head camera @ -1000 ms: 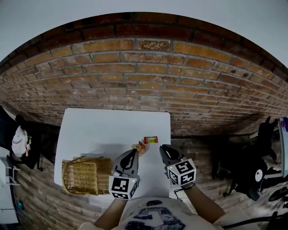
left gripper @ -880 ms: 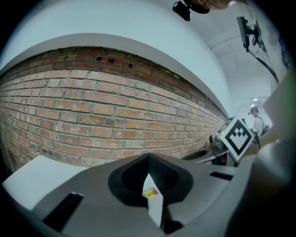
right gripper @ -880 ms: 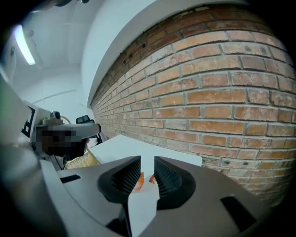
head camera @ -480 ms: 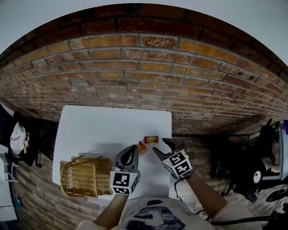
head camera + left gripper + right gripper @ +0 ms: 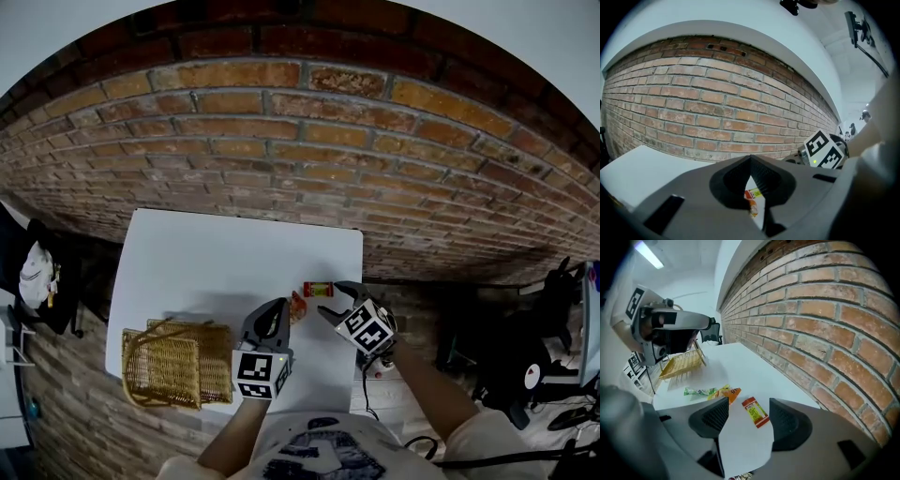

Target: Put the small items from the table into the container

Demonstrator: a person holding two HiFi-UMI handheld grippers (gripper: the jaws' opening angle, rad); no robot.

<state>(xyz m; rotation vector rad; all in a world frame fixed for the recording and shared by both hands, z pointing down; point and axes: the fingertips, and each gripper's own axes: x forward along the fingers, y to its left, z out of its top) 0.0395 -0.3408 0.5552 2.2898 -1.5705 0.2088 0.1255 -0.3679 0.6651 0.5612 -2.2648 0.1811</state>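
Observation:
A red and yellow packet (image 5: 317, 289) (image 5: 755, 412) lies on the white table (image 5: 216, 262) near its right edge. My right gripper (image 5: 333, 300) (image 5: 749, 404) hovers over it with its jaws opening; the packet lies between them, untouched. An orange packet (image 5: 298, 305) (image 5: 727, 393) and a green one (image 5: 699, 391) lie just left of it. My left gripper (image 5: 278, 307) (image 5: 751, 159) sits shut and empty just short of the orange packet (image 5: 752, 194). The wicker basket (image 5: 173, 366) (image 5: 682, 363) stands at the table's front left.
A brick wall (image 5: 309, 159) runs along the table's far edge. The table's right edge (image 5: 356, 309) drops to the floor beside my right gripper. Dark chairs and gear (image 5: 525, 356) stand at the right.
My right gripper has opened its jaws, rolled and come down over the red and yellow packet. My left gripper has sunk a little towards the table.

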